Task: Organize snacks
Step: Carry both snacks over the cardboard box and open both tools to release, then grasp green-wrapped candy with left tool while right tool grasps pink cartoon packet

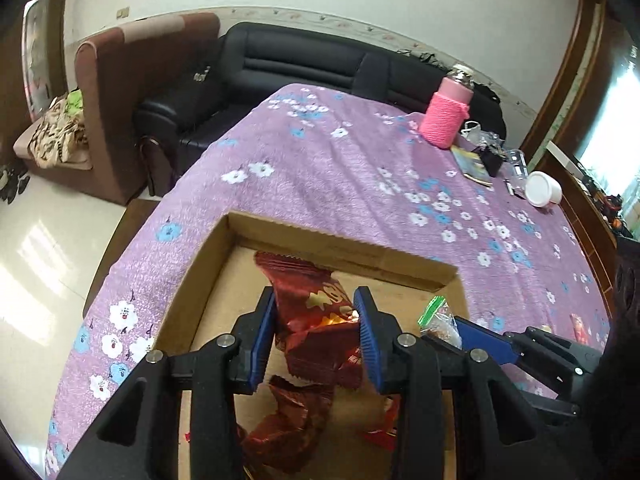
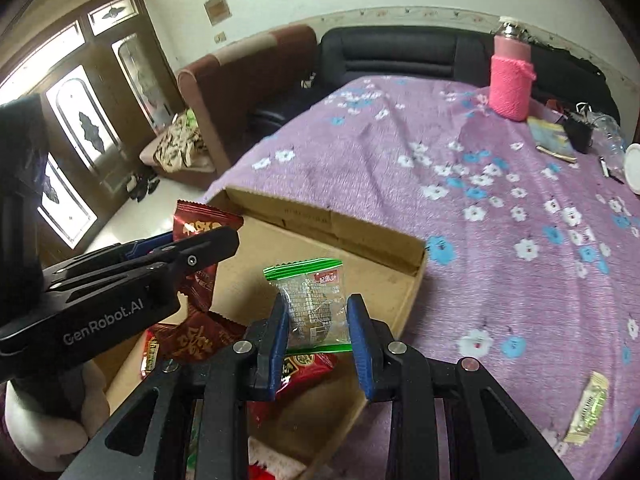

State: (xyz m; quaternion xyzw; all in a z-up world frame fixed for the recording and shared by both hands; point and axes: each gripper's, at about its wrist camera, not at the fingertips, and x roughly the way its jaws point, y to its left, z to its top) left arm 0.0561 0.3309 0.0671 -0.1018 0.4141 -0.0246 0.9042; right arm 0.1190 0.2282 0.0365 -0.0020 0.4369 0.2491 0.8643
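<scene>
My left gripper [image 1: 316, 332] has its jaws clenched on a dark red snack packet [image 1: 316, 320], held above the open cardboard box [image 1: 340, 240]. My right gripper [image 2: 318, 340] grips a clear packet with green edges [image 2: 312, 304] between its jaws, also over the box, just right of the left one. Beneath them, more red packets [image 2: 200, 340] lie on the near part of the box floor. The box sits on a purple flowered cloth [image 1: 340, 168] covering the table. A small pale packet [image 2: 588, 408] lies on the cloth to the right of the box. Far right stand a pink-sleeved bottle [image 1: 446, 116] and a white cup [image 1: 544, 190].
</scene>
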